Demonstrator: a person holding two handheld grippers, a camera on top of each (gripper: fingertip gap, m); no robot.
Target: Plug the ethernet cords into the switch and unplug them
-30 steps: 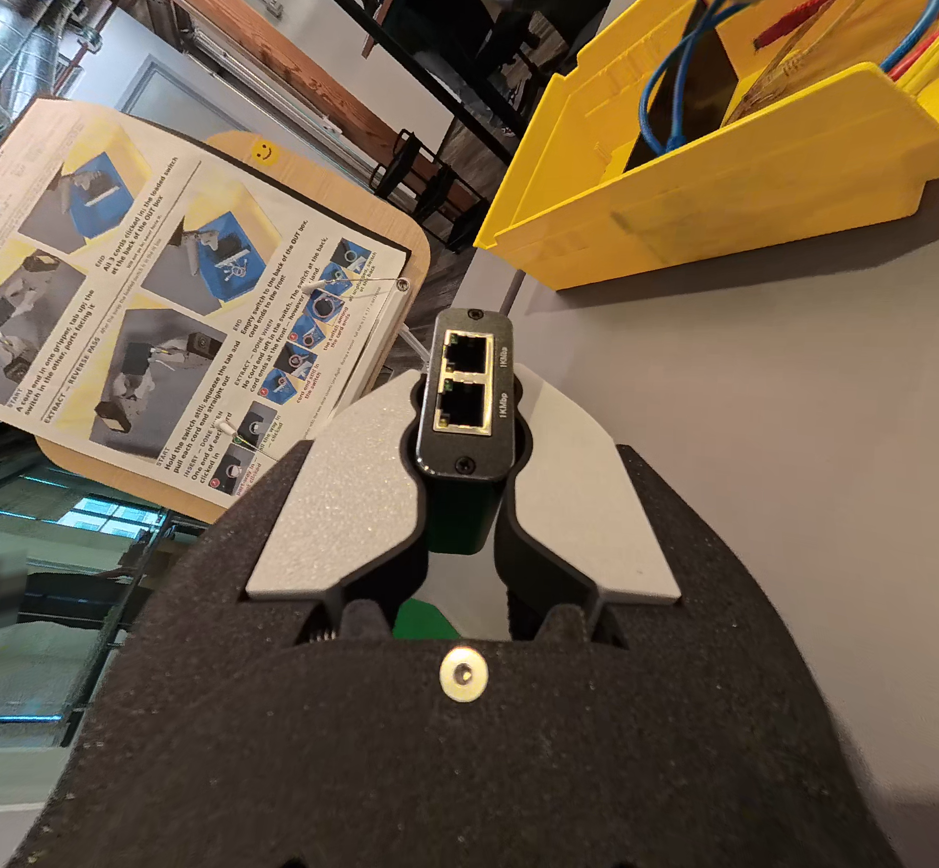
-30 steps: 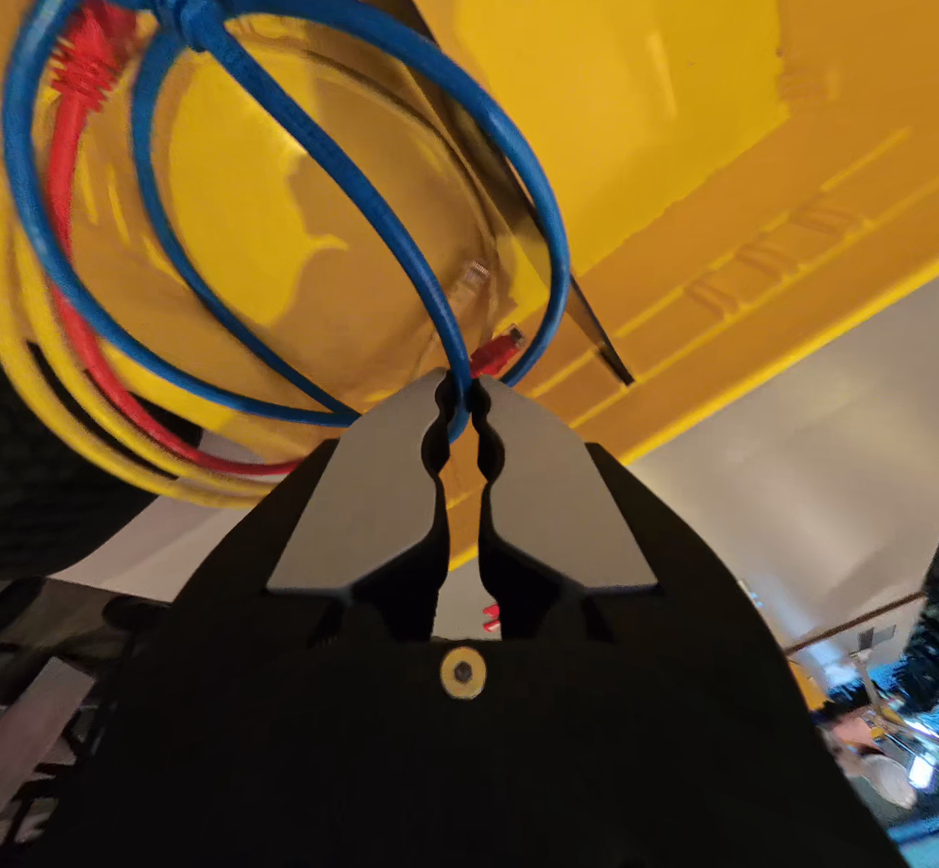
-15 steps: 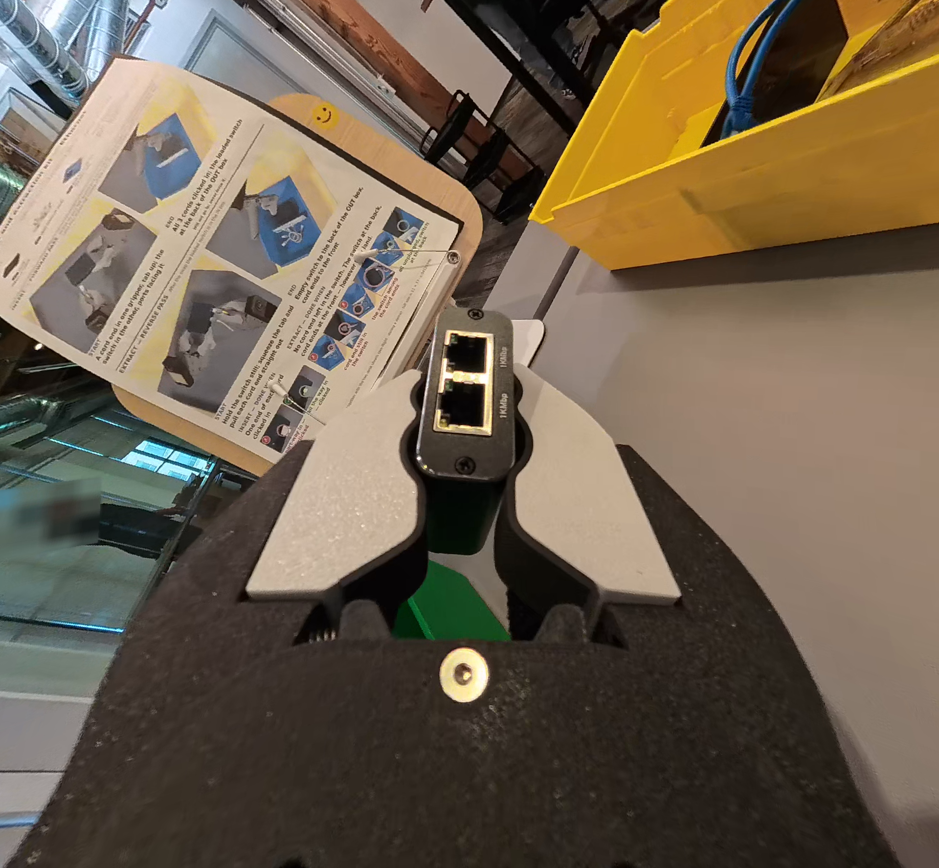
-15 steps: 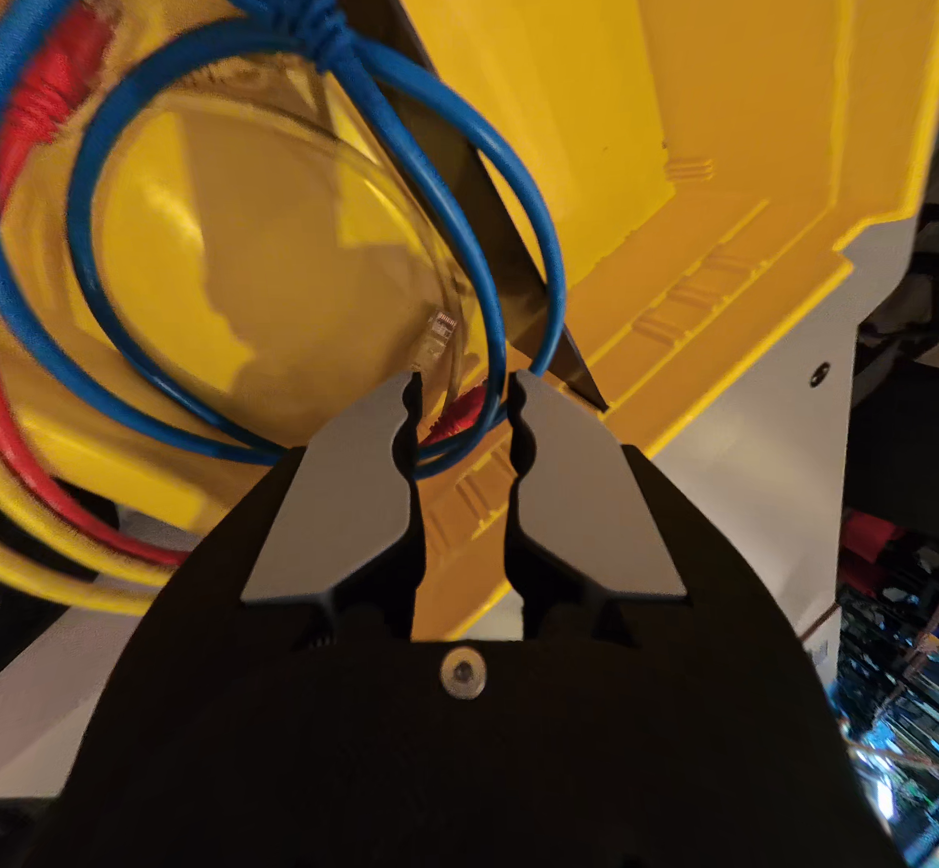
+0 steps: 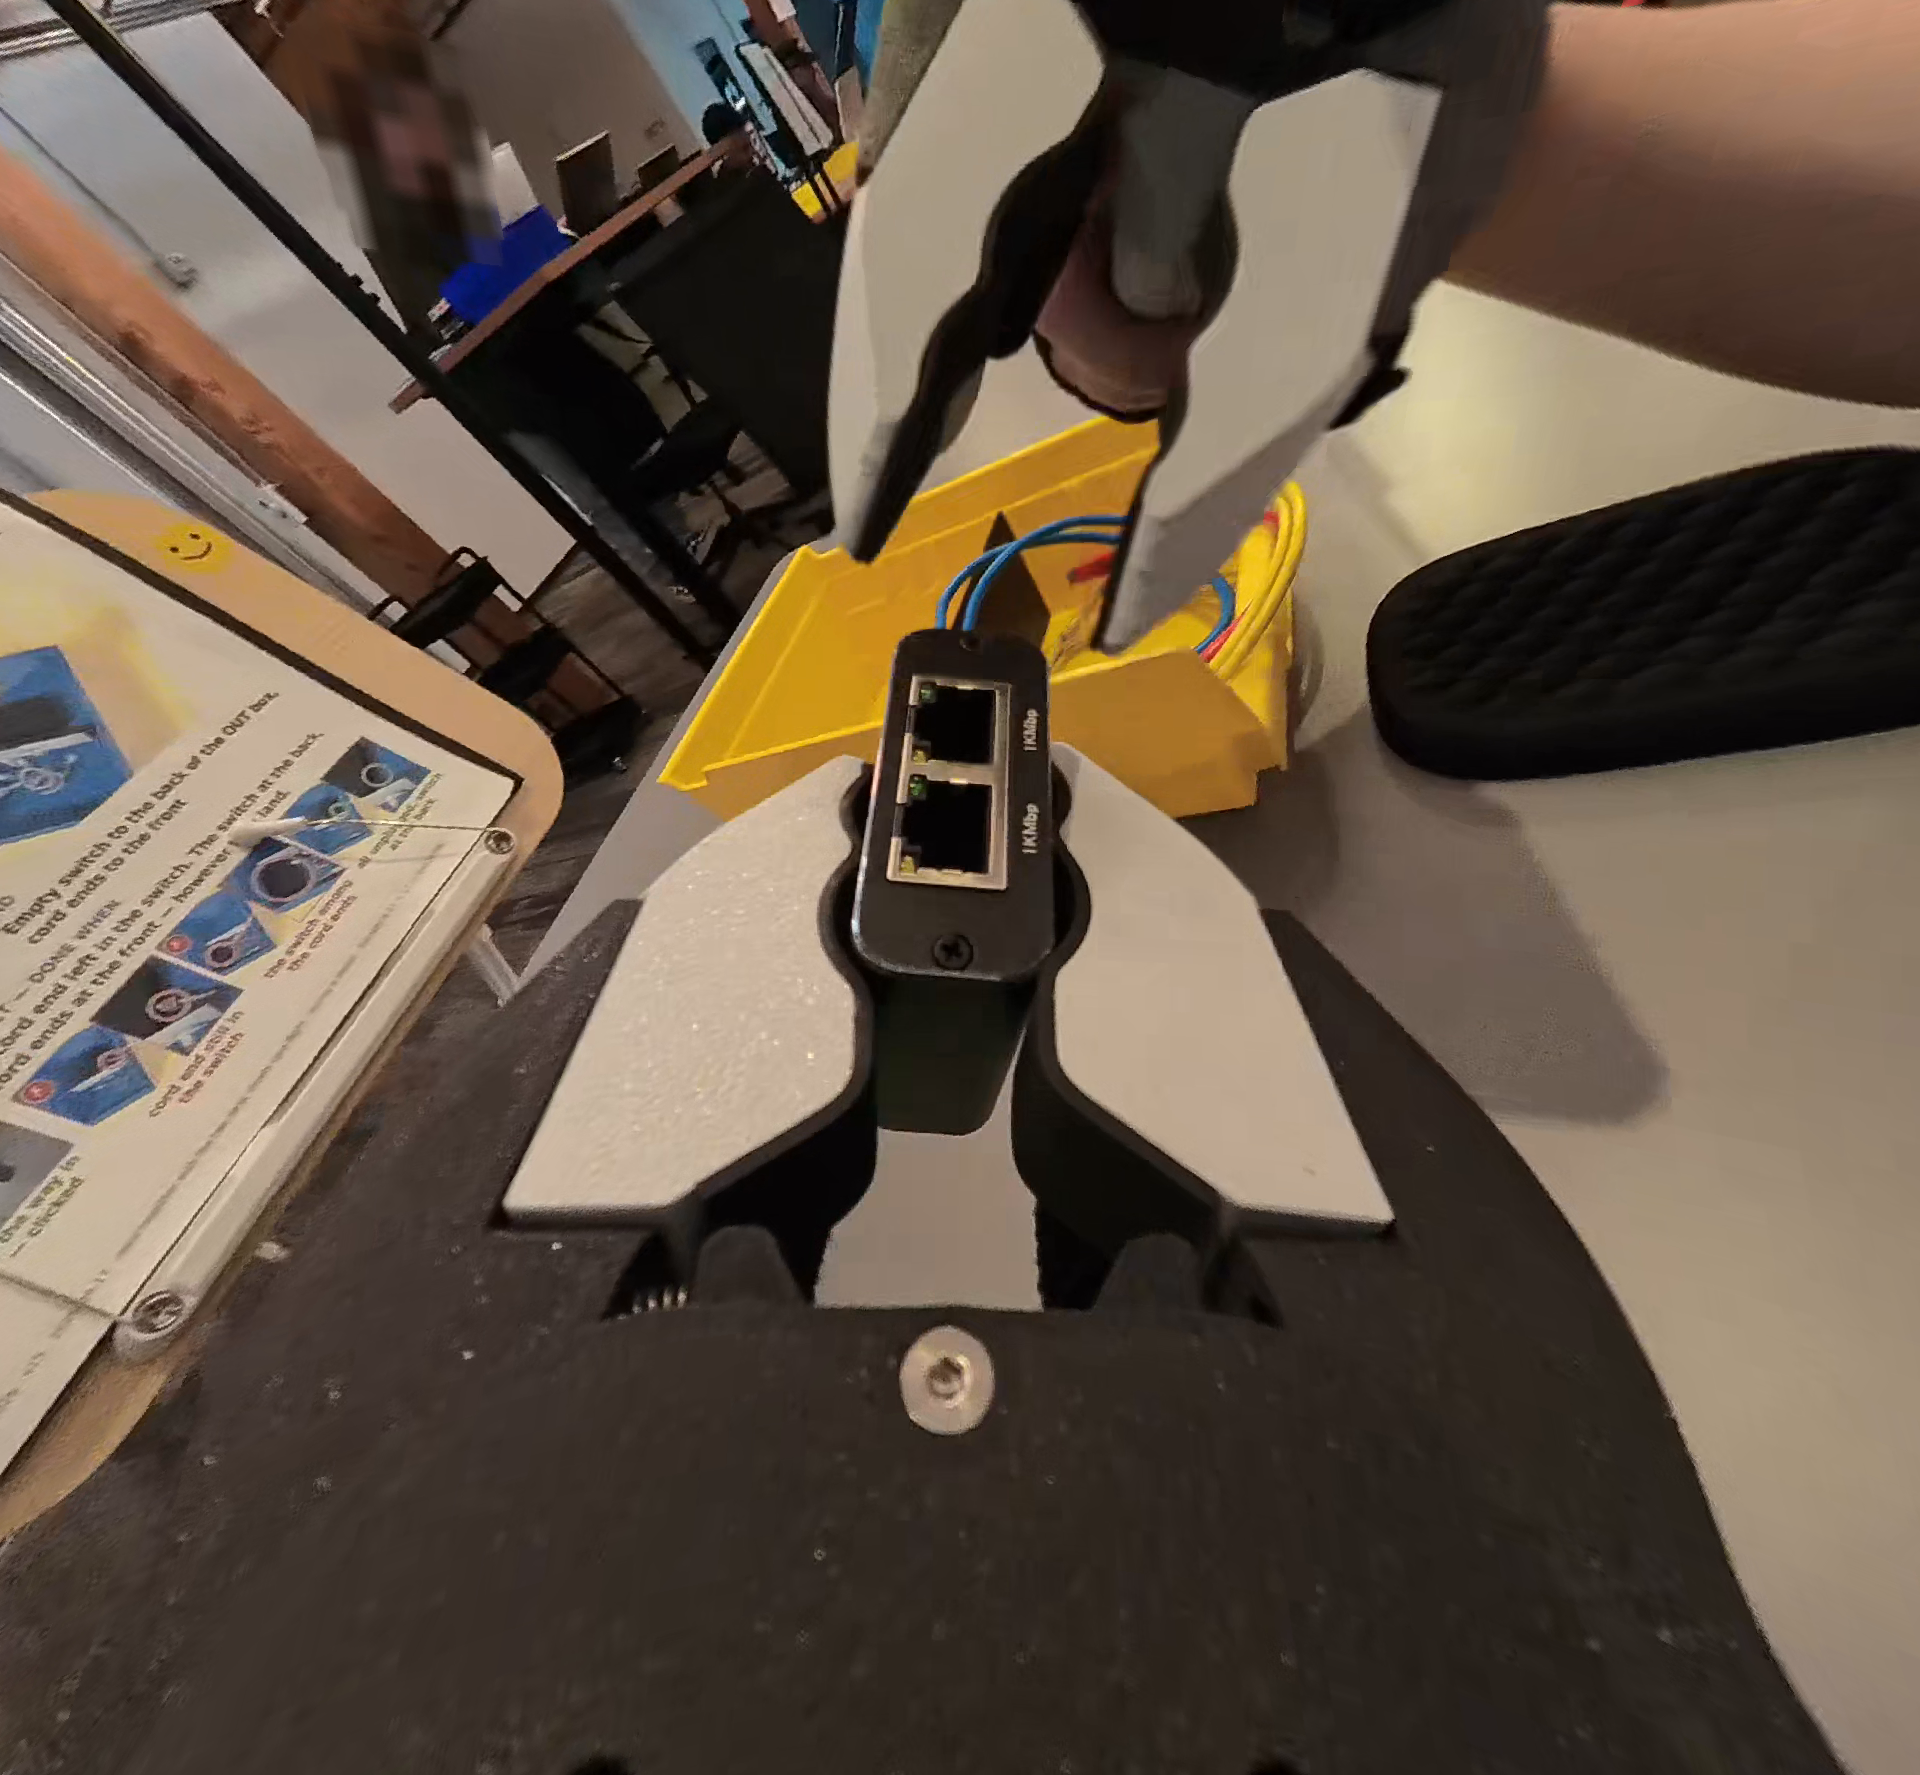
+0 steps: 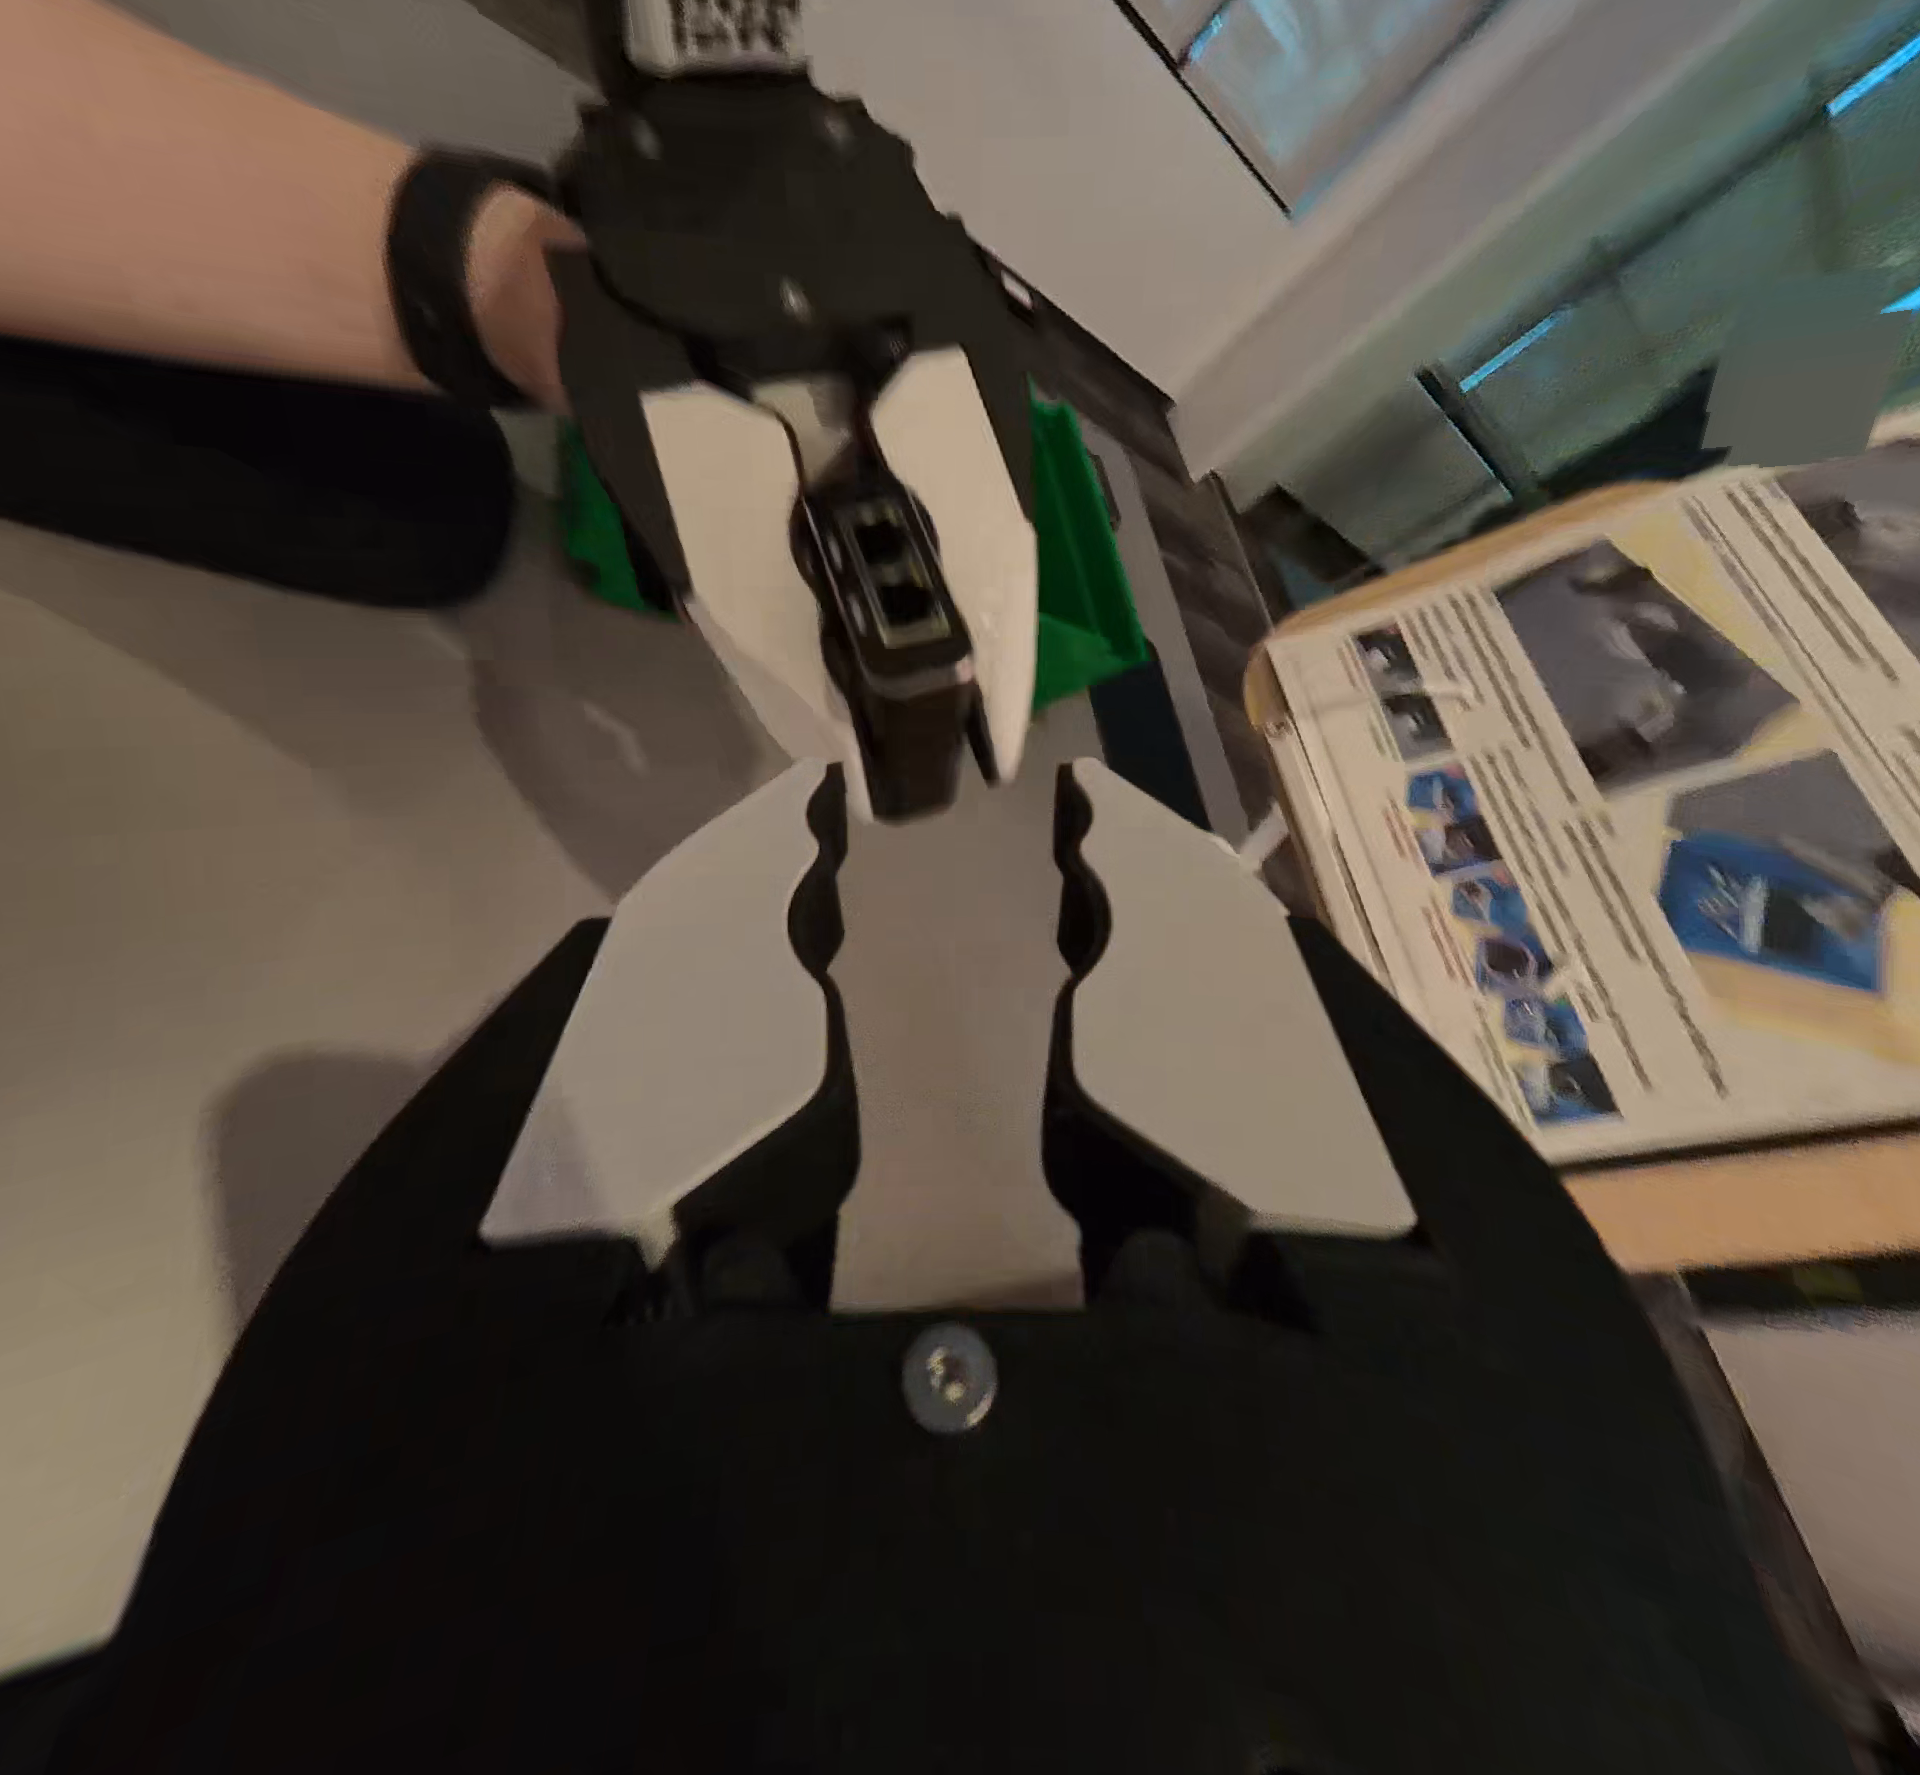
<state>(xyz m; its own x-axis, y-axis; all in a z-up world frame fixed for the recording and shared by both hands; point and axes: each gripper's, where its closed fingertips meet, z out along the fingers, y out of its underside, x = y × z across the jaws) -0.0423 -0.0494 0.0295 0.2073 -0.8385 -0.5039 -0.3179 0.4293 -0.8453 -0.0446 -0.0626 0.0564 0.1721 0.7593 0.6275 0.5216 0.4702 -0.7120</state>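
Gripping the switch (image 5: 951,852) by its sides, left gripper (image 5: 951,878) was clamped tight. Right gripper (image 6: 951,780) hung open w/ nothing. Cords (image 5: 1049,556) looked floppy, so probs grab by the plug.

Left wrist view: switch (image 5: 954,826) frame centre; bin (image 5: 831,697) with ethernet cords (image 5: 1262,572) behind it on desk (image 5: 1558,946); instruction board (image 5: 208,894) lower left; right gripper (image 5: 987,587) above centre.

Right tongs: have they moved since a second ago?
Yes. The right tongs left the yellow bin, where they gripped a blue cord, and now point open and empty at the switch.
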